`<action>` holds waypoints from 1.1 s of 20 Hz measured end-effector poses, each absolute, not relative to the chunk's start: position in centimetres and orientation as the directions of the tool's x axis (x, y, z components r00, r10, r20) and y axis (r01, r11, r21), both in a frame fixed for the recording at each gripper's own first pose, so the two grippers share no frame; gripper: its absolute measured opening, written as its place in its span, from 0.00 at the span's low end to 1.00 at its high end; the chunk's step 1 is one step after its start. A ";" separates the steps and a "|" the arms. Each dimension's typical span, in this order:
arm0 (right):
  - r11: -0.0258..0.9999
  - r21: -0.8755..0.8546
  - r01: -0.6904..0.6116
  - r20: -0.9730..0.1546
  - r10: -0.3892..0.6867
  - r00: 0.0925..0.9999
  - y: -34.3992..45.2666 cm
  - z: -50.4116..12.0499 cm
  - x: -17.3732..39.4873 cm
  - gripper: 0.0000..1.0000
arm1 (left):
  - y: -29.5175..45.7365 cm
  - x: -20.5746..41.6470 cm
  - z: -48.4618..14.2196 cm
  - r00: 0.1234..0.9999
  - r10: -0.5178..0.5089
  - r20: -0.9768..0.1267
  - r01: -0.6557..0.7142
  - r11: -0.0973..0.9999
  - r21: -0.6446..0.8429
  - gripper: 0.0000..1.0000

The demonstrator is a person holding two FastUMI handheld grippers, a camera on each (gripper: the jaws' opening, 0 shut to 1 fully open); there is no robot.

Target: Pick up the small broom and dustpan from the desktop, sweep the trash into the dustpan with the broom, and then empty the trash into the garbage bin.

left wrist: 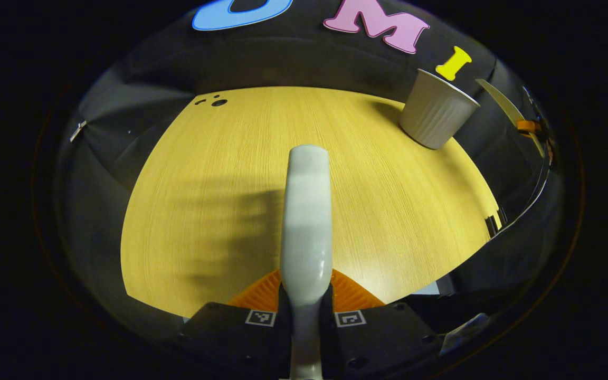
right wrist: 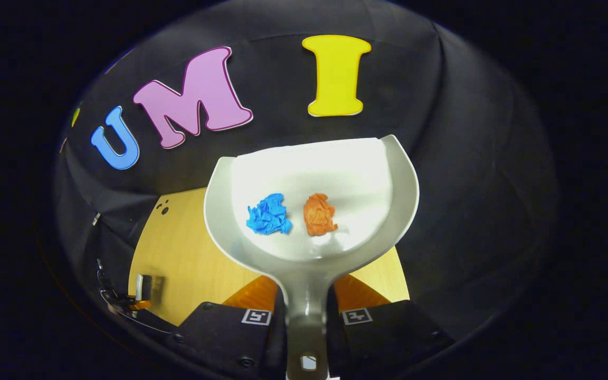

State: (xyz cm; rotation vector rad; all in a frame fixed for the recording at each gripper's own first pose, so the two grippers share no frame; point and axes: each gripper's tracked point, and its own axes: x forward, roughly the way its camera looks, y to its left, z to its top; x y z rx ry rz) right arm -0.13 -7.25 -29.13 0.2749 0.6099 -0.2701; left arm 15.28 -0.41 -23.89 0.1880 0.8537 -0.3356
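left gripper (left wrist: 306,306) squeezes the broom handle (left wrist: 306,211) over the bare table (left wrist: 203,184) | bin (left wrist: 436,111) sits at the far edge | right gripper (right wrist: 306,316) squeezes the dustpan (right wrist: 399,211), holding blue paper (right wrist: 268,215) and orange paper (right wrist: 320,214)

We see our left gripper (left wrist: 305,309) as a black body with round screw holes, carrying two small square black-and-white markers. Our right gripper (right wrist: 306,316) has the same black housing, dark screws along its lower edge, and a matching pair of square markers.
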 end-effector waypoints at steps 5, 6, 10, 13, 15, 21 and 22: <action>0.949 0.112 0.293 -0.596 -0.172 0.784 -7.6 -29.0 -0.1 0.29 | 0.3 16.4 -23.4 0.623 -0.178 -0.762 0.278 0.961 0.003 0.27; 0.952 0.082 0.295 -0.600 -0.190 0.777 -7.7 -29.1 -0.2 0.34 | 0.4 16.5 -23.2 0.625 -0.179 -0.760 0.267 0.964 -0.006 0.26; 0.958 -0.111 0.266 -0.599 -0.278 0.751 -8.7 -30.0 -0.6 0.34 | 2.3 16.6 -23.7 0.625 -0.126 -0.771 0.221 0.975 0.020 0.25; 0.934 -0.280 0.222 -0.573 -0.348 0.742 -9.5 -29.9 -0.9 0.34 | 2.7 16.4 -24.0 0.619 -0.123 -0.776 0.196 0.981 0.001 0.26; 0.895 -0.406 0.183 -0.547 -0.399 0.736 -10.4 -29.8 -1.1 0.33 | 3.0 16.4 -23.9 0.625 -0.121 -0.771 0.185 0.983 -0.004 0.26; 0.757 -0.645 0.108 -0.465 -0.500 0.731 -13.2 -29.3 -2.7 0.38 | 3.9 17.1 -23.8 0.631 -0.111 -0.768 0.150 0.989 -0.019 0.26; 0.726 -0.681 0.097 -0.443 -0.514 0.734 -13.6 -29.3 -3.0 0.34 | 4.0 17.1 -23.9 0.627 -0.110 -0.771 0.146 0.989 -0.023 0.26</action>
